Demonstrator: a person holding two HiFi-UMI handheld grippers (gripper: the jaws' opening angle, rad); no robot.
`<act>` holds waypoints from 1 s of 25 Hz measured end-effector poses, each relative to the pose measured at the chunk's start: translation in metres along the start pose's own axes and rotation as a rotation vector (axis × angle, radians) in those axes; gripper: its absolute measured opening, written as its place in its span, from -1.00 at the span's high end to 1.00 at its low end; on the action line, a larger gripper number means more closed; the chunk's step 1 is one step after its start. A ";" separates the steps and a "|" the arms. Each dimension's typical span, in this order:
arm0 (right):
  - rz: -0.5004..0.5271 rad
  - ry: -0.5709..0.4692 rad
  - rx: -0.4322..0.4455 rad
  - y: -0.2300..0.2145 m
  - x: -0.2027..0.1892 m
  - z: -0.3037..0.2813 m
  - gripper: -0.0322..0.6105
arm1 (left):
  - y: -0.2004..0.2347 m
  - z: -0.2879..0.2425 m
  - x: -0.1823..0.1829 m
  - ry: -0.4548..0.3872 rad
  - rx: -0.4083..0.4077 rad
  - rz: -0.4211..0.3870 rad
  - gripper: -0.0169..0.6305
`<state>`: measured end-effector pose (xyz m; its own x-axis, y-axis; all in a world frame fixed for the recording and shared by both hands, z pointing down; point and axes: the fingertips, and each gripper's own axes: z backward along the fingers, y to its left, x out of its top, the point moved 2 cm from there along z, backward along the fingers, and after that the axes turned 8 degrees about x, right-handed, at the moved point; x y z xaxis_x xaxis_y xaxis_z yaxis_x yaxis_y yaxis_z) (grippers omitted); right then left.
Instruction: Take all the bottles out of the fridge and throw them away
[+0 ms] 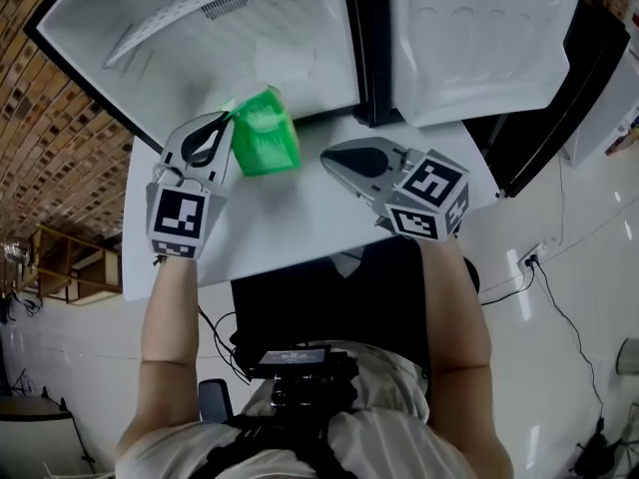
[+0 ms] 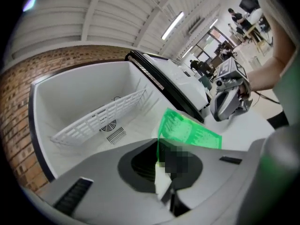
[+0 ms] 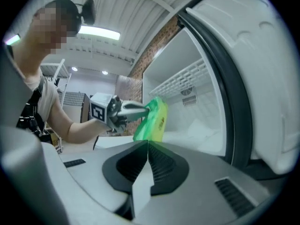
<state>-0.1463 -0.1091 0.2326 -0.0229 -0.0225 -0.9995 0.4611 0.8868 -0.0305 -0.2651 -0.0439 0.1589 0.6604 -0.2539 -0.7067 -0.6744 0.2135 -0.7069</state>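
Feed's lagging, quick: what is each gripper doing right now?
Left gripper: shut on the green pack.
Right gripper: shut, empty.

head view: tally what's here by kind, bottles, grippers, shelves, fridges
green bottle: 1, clamped in the left gripper
grippers: 2, the left one and the right gripper, which is shut and empty
wire shelf: 1
fridge: 1, door open
total: 5
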 end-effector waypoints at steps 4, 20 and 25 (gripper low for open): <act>-0.056 -0.128 0.021 0.017 0.019 0.000 0.18 | -0.013 0.017 -0.010 -0.004 -0.021 0.056 0.91; 0.119 0.087 -0.139 0.031 0.018 -0.023 0.62 | -0.060 0.048 0.022 -0.144 -0.166 0.237 0.89; 0.118 0.081 -0.203 0.024 0.023 0.009 0.63 | -0.067 0.047 0.036 -0.186 -0.205 0.290 0.79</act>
<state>-0.1283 -0.0926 0.2089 -0.0547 0.1164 -0.9917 0.2774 0.9559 0.0969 -0.1799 -0.0228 0.1795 0.4689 -0.0319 -0.8827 -0.8811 0.0534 -0.4700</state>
